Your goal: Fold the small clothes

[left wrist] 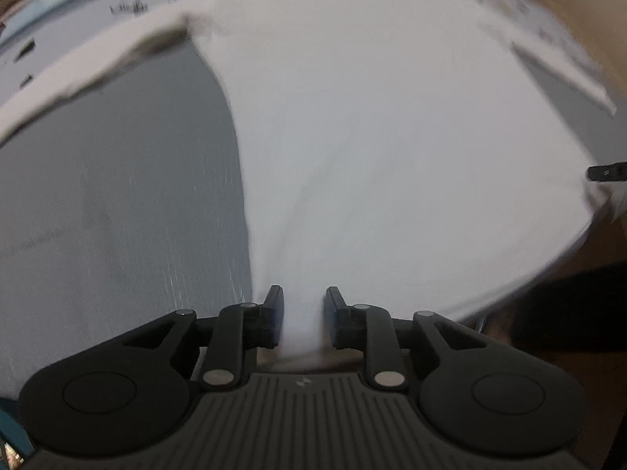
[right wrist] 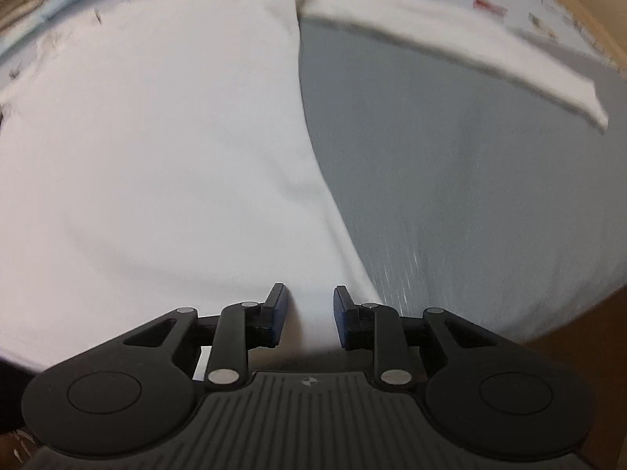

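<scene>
A white shirt (left wrist: 372, 137) is seen spread across a grey table (left wrist: 117, 215), its hem apparently pinched at both near corners: cloth is gripped between the fingers of the left gripper (left wrist: 303, 305) and the right gripper (right wrist: 309, 305). Both views are blurred.

White garment (left wrist: 352, 137) pinched in left hand-held gripper (left wrist: 303, 305) (blurred), grey surface (left wrist: 117, 215)

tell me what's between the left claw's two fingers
White shirt fabric fills the gap in the left claw, seen in the left wrist view.
</scene>
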`<state>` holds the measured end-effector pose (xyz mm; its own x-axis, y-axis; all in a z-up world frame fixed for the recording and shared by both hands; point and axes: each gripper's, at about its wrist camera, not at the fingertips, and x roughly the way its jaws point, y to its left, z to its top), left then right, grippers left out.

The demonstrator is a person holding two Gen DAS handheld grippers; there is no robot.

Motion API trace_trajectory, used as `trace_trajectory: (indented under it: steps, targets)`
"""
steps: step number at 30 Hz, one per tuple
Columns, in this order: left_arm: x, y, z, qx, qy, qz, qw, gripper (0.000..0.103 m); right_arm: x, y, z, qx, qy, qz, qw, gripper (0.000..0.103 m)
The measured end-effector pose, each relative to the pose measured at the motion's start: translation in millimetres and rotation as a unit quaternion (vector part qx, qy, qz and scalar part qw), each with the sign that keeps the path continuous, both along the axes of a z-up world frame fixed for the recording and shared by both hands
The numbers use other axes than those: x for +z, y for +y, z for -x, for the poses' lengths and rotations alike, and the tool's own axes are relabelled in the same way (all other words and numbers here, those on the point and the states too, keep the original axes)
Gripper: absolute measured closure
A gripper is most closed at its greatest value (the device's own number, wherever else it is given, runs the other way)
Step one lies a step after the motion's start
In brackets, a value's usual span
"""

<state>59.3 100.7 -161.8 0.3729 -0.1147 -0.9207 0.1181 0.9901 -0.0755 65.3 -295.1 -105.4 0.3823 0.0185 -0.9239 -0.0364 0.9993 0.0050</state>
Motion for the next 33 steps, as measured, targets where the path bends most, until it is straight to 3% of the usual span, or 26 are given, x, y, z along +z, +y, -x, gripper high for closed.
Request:
trace_trajectory:
  steps: [2,4,5,7,9,12,16,17,20,22,27,31,33]
  targets:
    - [0.4,1.6,-1.8,0.005,-0.001,0.009,0.9999,0.068,7.6,4.2,-0.4,0.007,-0.020,-0.017,1.000,0.075]
    - [-14.7,0.3,-2.5,0.005,0.034,-0.015,0.9993,0.065,-4.2,8.9,-1.9,0.009,0.016,0.003,1.000,0.075]
    - [-19.3,1.3,-4.5,0.001,0.032,-0.029,0.9991,0.065,-15.2,12.7,-10.8,0.008,0.038,0.020,0.999,0.075]
    - [-6.0,1.2,-4.0,0.016,-0.008,-0.041,0.9990,0.065,-9.4,16.9,-9.7,0.009,0.017,0.024,1.000,0.075]
    - [15.5,4.9,-3.8,0.039,-0.067,-0.030,0.9965,0.065,7.6,21.3,-6.2,0.010,-0.031,-0.008,0.999,0.075]
    - [50.7,13.2,-4.6,0.090,-0.162,-0.029,0.9823,0.062,27.9,27.7,-6.3,0.009,-0.097,-0.033,0.995,0.075]
    - [100.6,11.6,-25.4,0.127,-0.236,-0.024,0.9631,0.061,45.0,34.7,-14.3,0.003,-0.172,-0.047,0.984,0.075]
    - [112.3,8.1,-38.6,0.127,-0.257,-0.028,0.9577,0.058,50.1,36.4,-14.3,0.003,-0.194,-0.053,0.980,0.075]
    - [146.7,7.7,-63.5,0.122,-0.309,-0.047,0.9420,0.031,68.8,40.5,-12.5,0.003,-0.248,-0.059,0.967,0.075]
    - [161.9,10.3,-86.1,0.122,-0.332,-0.057,0.9336,0.025,73.9,42.6,-11.9,0.002,-0.273,-0.065,0.960,0.075]
    - [150.8,25.5,-127.3,0.108,-0.362,-0.087,0.9220,0.023,85.8,55.2,-8.6,0.017,-0.316,-0.033,0.948,0.075]
    - [116.1,65.5,-151.5,0.146,-0.325,-0.083,0.9307,0.023,98.0,64.7,-10.3,0.036,-0.318,-0.026,0.947,0.075]
    - [111.8,80.0,-160.9,0.174,-0.324,-0.072,0.9272,0.023,111.4,72.0,-17.4,0.042,-0.315,-0.026,0.948,0.075]
